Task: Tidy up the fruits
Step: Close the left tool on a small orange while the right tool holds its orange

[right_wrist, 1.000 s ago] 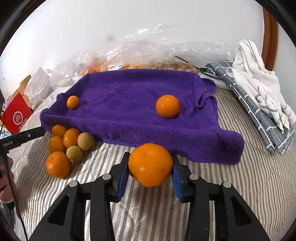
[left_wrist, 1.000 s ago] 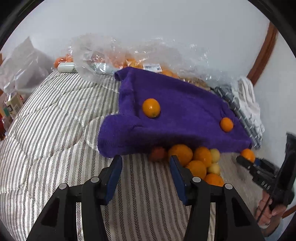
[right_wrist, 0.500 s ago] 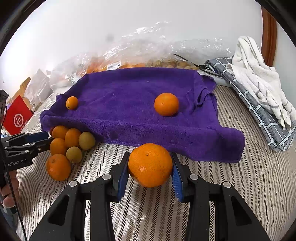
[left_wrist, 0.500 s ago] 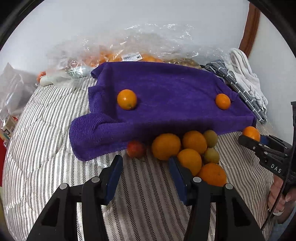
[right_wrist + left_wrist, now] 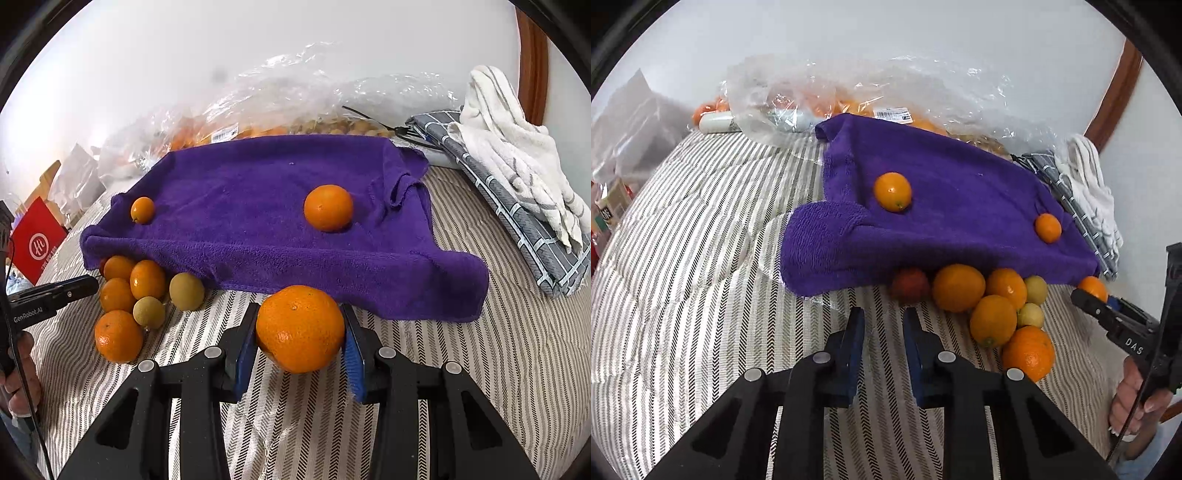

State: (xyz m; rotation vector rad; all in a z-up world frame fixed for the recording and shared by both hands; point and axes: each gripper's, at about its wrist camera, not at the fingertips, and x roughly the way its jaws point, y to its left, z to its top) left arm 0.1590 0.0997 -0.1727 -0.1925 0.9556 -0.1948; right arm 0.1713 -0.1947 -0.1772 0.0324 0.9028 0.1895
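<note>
A purple towel (image 5: pixel 945 206) (image 5: pixel 273 206) lies on the striped bed with two oranges on it, one large (image 5: pixel 328 208) (image 5: pixel 1048 228) and one small (image 5: pixel 142 209) (image 5: pixel 892 191). A pile of several oranges (image 5: pixel 958 287) (image 5: pixel 118 336) and greenish fruits (image 5: pixel 187 291) lies at the towel's near edge, with a red fruit (image 5: pixel 911 285). My right gripper (image 5: pixel 299 328) is shut on a large orange (image 5: pixel 300 328) above the bed. My left gripper (image 5: pixel 882 325) is empty, its jaws nearly closed, just short of the red fruit.
Clear plastic bags of fruit (image 5: pixel 857 96) (image 5: pixel 280 110) lie behind the towel by the wall. Folded grey and white towels (image 5: pixel 517 177) (image 5: pixel 1082 192) sit at the right. A red box (image 5: pixel 37 243) and packages (image 5: pixel 613 199) are at the left edge.
My left gripper's jaws have narrowed from wide open to nearly closed, and its view has swung back left. My right gripper still holds the orange, almost unmoved.
</note>
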